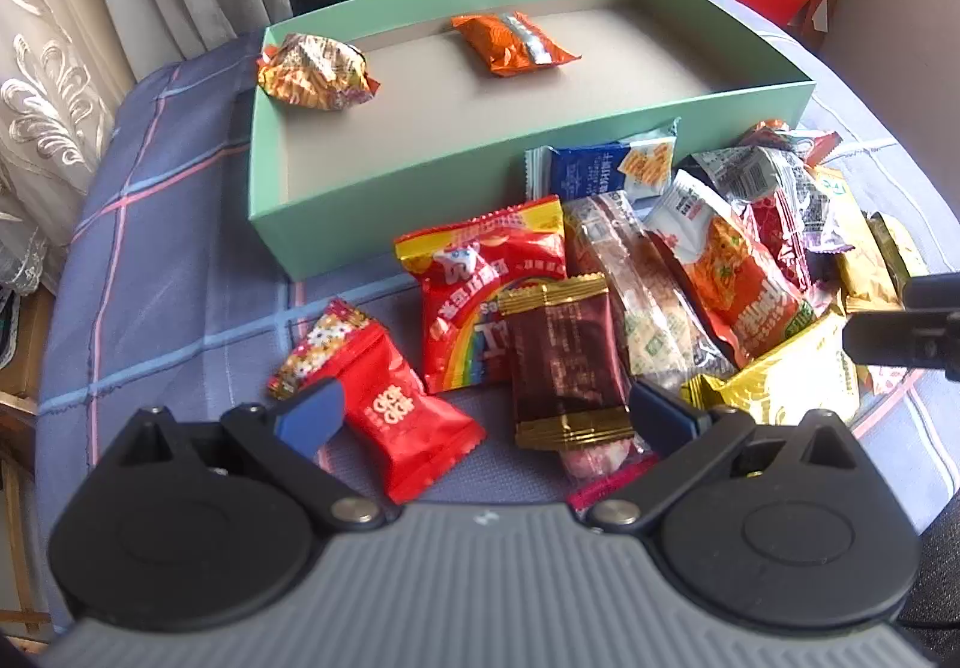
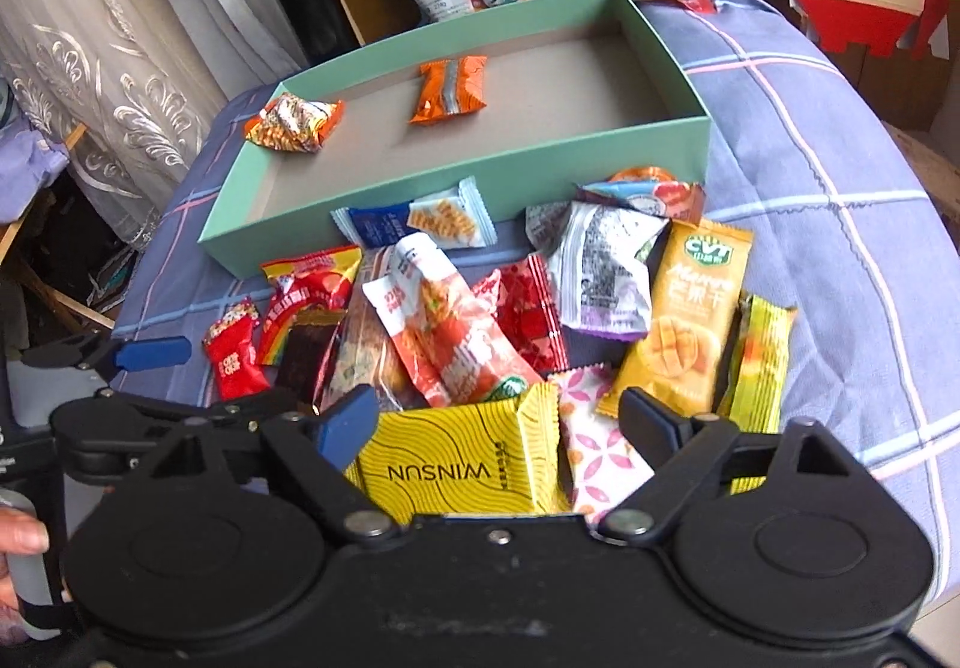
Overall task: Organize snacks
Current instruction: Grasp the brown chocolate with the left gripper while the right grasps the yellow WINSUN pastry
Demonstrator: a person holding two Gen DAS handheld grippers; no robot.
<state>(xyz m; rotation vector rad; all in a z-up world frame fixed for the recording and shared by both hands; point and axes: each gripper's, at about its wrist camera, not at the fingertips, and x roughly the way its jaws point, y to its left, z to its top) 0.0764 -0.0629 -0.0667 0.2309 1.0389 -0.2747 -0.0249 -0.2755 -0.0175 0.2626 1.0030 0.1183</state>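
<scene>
The green box (image 1: 384, 212) lies toward the far edge of the plaid-covered table (image 1: 180, 260) and holds 2 packets: an orange packet (image 1: 515, 44) by its far wall and a crumpled packet (image 1: 315, 71) in its far left corner. The snack pile (image 2: 540, 308) sits just in front of it. The left gripper (image 1: 480, 416) and right gripper (image 2: 498, 428) both gape wide, holding nothing, above the pile's near side.

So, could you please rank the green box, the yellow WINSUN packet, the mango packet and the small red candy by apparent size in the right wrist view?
1. Green box
2. WINSUN packet, though closest to the camera
3. Mango packet
4. Red candy
</scene>
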